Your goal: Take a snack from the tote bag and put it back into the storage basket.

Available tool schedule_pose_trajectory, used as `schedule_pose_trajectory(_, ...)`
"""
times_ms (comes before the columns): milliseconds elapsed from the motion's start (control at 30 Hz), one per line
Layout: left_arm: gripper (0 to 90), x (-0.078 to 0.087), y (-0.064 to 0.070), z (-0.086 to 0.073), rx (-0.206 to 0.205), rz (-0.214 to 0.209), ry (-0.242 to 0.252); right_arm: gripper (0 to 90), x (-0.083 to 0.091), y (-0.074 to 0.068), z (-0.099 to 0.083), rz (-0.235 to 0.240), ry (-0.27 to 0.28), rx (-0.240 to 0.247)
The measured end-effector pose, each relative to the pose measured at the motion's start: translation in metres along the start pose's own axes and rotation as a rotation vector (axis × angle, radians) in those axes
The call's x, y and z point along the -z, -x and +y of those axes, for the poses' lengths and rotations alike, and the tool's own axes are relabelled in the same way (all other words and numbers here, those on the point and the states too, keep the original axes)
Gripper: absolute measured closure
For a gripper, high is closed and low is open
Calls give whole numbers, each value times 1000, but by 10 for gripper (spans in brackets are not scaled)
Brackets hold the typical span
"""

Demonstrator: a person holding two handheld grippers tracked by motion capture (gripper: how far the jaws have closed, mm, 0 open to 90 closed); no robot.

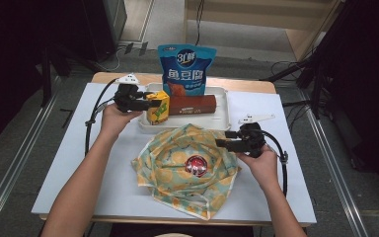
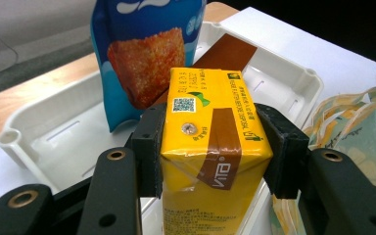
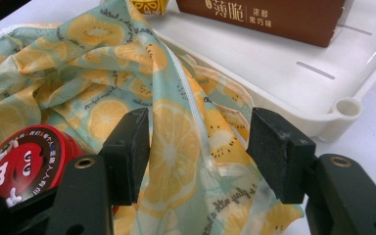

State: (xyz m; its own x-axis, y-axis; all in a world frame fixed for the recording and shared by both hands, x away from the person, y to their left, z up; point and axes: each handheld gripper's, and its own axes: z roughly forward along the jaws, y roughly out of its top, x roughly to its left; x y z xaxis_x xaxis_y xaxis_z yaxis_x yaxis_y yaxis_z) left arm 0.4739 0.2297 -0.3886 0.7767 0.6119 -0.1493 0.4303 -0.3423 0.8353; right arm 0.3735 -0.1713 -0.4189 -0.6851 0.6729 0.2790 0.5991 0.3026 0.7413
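The fruit-print cloth bag (image 1: pixel 185 170) is lying open nearest the viewer, a red round tin (image 1: pixel 196 165) sitting inside. The right gripper (image 1: pixel 220 142) is hovering with jaws parted around the bag's rim. Farther back, the left gripper (image 1: pixel 147 103) is clamping the upright yellow drink carton (image 1: pixel 158 107) at the white tray (image 1: pixel 222 106), directly behind the bag's opening.

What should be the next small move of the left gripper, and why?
Probably lift the yellow drink carton clear of the white tray. The left gripper jaws already press both its sides, and the open lemon-print bag lies just in front of the tray.
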Motion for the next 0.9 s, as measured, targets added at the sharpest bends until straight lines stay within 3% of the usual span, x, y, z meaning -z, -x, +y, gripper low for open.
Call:
schedule_pose_trajectory(200,514,-5,-2,-6,-16,-10,-18,418,0,0,0,-2,-4,0)
schedule_pose_trajectory(333,514,-6,-5,-10,-5,-28,-10,418,0,0,-1,-3,-5,0)
schedule_pose_trajectory(467,512,-5,-5,-12,-16,-48,-22,417,1,1,-1,-3,-4,-2)
schedule_pose_trajectory(600,510,-3,-8,-14,-1,-61,-32,417,0,0,-1,-4,-5,0)
schedule_pose_trajectory(900,505,1,-7,-18,-9,-68,-55,417,1,1,-1,-4,-7,-1)
